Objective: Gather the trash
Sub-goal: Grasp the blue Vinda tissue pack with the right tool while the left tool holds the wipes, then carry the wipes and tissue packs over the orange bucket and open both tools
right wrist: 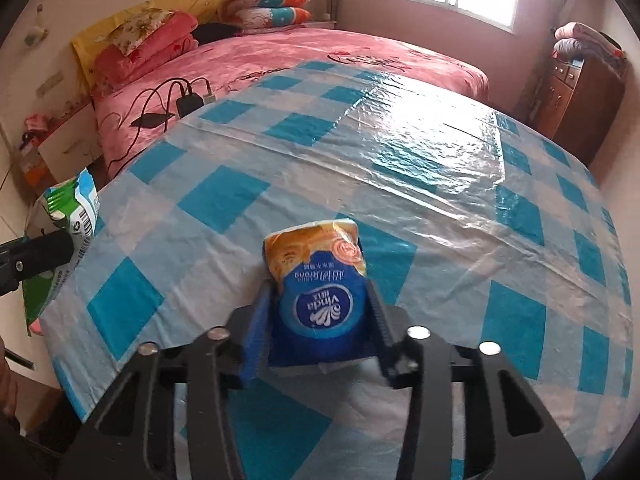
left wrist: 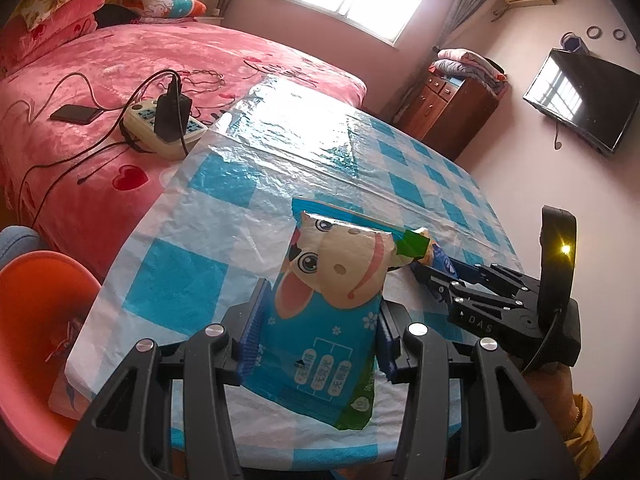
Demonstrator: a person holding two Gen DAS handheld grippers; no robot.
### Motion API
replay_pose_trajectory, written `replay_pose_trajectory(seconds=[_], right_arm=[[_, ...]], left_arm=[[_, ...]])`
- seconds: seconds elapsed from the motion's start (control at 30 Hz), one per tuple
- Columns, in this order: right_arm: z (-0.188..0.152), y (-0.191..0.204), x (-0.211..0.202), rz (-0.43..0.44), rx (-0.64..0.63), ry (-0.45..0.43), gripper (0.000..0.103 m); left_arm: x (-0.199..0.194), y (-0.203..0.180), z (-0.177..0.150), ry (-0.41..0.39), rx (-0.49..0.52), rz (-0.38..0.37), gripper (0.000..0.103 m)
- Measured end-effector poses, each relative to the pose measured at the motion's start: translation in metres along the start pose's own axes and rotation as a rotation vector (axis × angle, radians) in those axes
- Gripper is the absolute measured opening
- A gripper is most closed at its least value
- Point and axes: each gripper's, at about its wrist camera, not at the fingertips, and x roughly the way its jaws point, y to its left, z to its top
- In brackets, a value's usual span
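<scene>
My left gripper is shut on a blue plastic wrapper with a cartoon cow face and holds it above the table. The same wrapper shows at the left edge of the right wrist view. My right gripper is shut on a blue and orange Vinda tissue pack above the table. The right gripper also shows in the left wrist view, with the pack's end touching the cow wrapper's right side.
The table has a glossy blue and white checked plastic cover. A pink bed behind it carries a power strip with a charger, cables and a phone. An orange chair stands at left. A wooden cabinet and wall TV are at right.
</scene>
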Motion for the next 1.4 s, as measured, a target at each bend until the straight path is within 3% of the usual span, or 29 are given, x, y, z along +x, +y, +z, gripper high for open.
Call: replay_pose_trajectory(seconds=[0.17,0.6,0.93,1.4], right_arm=[[0.001,0.001,-0.003,0.023,0.037,-0.015,0.032],[0.022,0.040,-0.026,0.126,0.043,-0.063,0.032],[0.046,0.105,-0.032,0.313,-0.009,-0.062,0.032],[0.063,0.213,-0.016,0.455,-0.169,-0.018,0.032]], left_arm=[[-0.003,0.009,-0.001,-0.005,-0.013,-0.018,0.048],[-0.030,0.046,-0.003,-0.058,-0.069,-0.014,0.048],[-0.049,0.091,-0.008,-0.096,-0.145,0.041,0.048],[-0.077,0.167,-0.026,-0.136,-0.285,0.163,0.048]])
